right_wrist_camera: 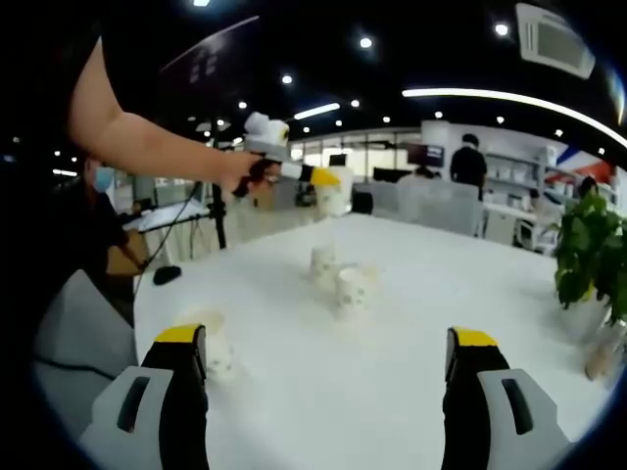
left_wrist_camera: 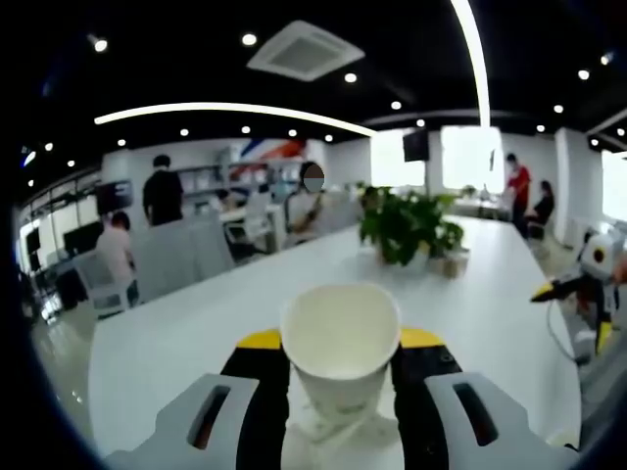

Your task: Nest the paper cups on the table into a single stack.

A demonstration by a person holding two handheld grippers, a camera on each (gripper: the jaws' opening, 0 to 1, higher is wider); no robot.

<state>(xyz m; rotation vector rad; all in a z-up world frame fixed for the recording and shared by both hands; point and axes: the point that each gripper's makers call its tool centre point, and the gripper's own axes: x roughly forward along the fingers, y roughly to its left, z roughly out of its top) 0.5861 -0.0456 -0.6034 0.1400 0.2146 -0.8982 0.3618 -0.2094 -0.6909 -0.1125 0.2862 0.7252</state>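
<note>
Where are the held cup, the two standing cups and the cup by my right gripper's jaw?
held cup (left_wrist_camera: 340,338): left gripper view, inner wall.
two standing cups (right_wrist_camera: 353,290): right gripper view, nearer cup's side.
cup by the jaw (right_wrist_camera: 217,348): right gripper view, its side.

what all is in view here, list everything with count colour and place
paper cup in gripper: one, white, between the left gripper jaws, open end toward the camera
paper cups on table: three, white; two near the middle, one by the left jaw in the right gripper view
table: one, white, long
potted plants: green, on the table
people: several, standing and seated in the office behind
left gripper: black jaws, yellow tips, shut on the cup
right gripper: open, over the table
person's arm: raised, holding the left gripper
</note>
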